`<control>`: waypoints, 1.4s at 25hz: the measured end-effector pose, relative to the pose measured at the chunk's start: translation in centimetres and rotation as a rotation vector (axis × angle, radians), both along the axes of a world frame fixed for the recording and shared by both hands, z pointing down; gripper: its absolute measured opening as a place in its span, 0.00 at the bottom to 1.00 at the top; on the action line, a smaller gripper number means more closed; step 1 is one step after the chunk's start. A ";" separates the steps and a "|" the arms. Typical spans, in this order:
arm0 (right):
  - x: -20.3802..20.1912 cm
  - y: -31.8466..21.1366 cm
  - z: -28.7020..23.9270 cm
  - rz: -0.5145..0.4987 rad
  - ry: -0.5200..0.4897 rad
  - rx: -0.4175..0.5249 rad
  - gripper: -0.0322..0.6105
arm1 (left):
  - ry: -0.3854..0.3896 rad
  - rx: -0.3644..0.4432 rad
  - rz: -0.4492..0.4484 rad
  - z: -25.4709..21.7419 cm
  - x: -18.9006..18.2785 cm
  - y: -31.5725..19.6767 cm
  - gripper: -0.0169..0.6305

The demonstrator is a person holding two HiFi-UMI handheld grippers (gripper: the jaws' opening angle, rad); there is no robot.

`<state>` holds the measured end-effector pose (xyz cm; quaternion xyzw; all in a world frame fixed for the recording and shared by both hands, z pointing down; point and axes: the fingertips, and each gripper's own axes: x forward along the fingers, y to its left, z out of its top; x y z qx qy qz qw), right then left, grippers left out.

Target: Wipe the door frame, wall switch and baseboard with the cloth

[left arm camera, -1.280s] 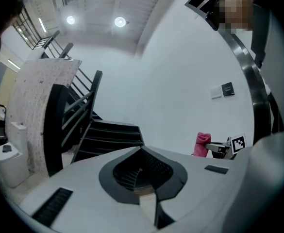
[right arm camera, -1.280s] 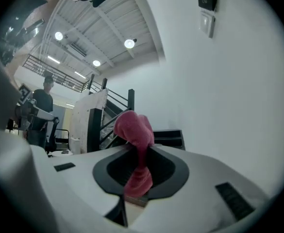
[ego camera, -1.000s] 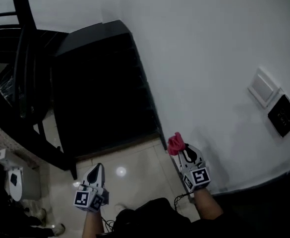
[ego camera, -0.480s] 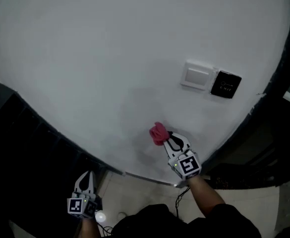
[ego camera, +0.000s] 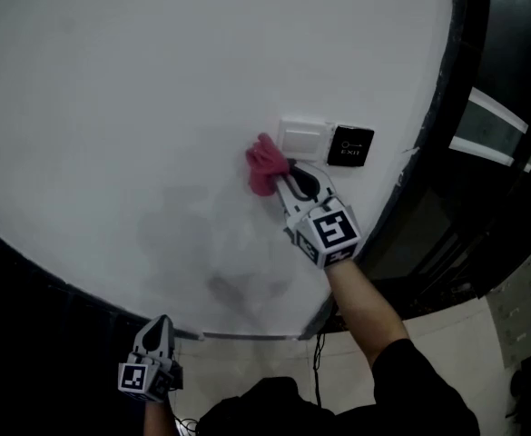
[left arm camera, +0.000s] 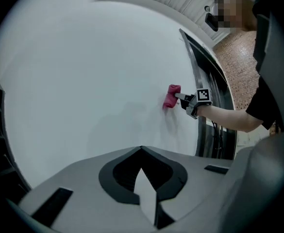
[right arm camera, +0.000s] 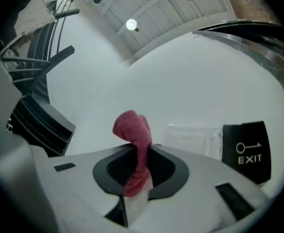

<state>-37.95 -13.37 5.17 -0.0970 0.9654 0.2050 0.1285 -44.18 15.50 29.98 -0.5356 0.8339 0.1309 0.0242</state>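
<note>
Jaws of your right tool (ego camera: 285,178) pinch the pink cloth (ego camera: 263,166), held at the white wall (ego camera: 111,107) just left of the wall switch (ego camera: 303,137), black exit plate (ego camera: 349,146) beyond; your left tool (ego camera: 158,327) hangs low, closed and empty.

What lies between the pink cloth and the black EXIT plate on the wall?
The white wall switch, as the head view shows: the cloth is at its left and the EXIT plate at its right.
</note>
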 end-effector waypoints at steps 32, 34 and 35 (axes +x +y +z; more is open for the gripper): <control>7.3 -9.0 -3.2 0.254 0.006 0.022 0.14 | -0.012 -0.013 0.134 0.0 3.8 -6.6 0.03; 7.7 -9.1 -3.2 0.272 0.014 0.047 0.14 | -0.014 -0.019 0.144 0.1 3.9 -7.0 0.03; 8.0 -9.3 -3.2 0.279 0.014 0.051 0.14 | -0.017 -0.021 0.148 0.1 3.9 -7.2 0.03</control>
